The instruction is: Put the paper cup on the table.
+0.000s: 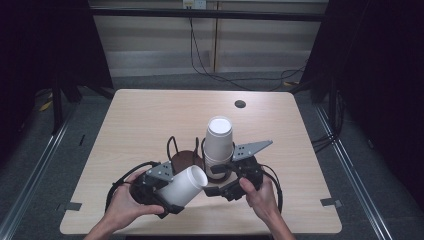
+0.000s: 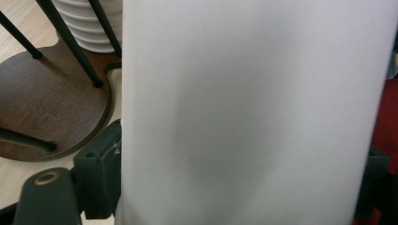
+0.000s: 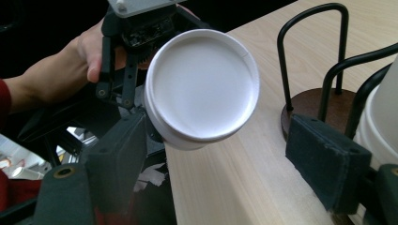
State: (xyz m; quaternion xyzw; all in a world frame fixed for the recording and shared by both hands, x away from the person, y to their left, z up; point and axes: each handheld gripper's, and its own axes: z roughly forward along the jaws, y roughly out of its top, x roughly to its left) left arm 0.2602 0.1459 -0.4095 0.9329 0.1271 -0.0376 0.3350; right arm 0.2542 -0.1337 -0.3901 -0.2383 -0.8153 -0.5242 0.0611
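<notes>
- Gripping a single white paper cup (image 1: 187, 184) across its body, the left tongs (image 1: 167, 192) lie closed on its sides; the left gripper view shows the cup wall (image 2: 244, 112) between the two black pads.
- The held cup lies tilted on its side above the near part of the bench, its flat closed end (image 3: 202, 84) pointing toward the right tongs.
- The left hand (image 1: 125, 202) wraps the gripper body from below and behind, the forearm coming in from the near edge, a red sleeve (image 3: 3, 101) at the wrist.
- The right tongs (image 3: 225, 173) stand wide apart with nothing between them, aimed level at the held cup's end and just short of it.
- The right hand (image 1: 260, 195) grips its tool from the near side, close to the rack.
- A stack of white paper cups (image 1: 219, 142) stands upside down in a black wire rack on a round dark-brown wooden base (image 1: 186, 159), just beyond both tongs.
- The light wooden bench (image 1: 150, 120) has a round dark hole (image 1: 240, 104) near its far edge.
- Beyond it are grey floor, black cables (image 1: 220, 75), a pale panelled wall and dark curtains at both sides.
</notes>
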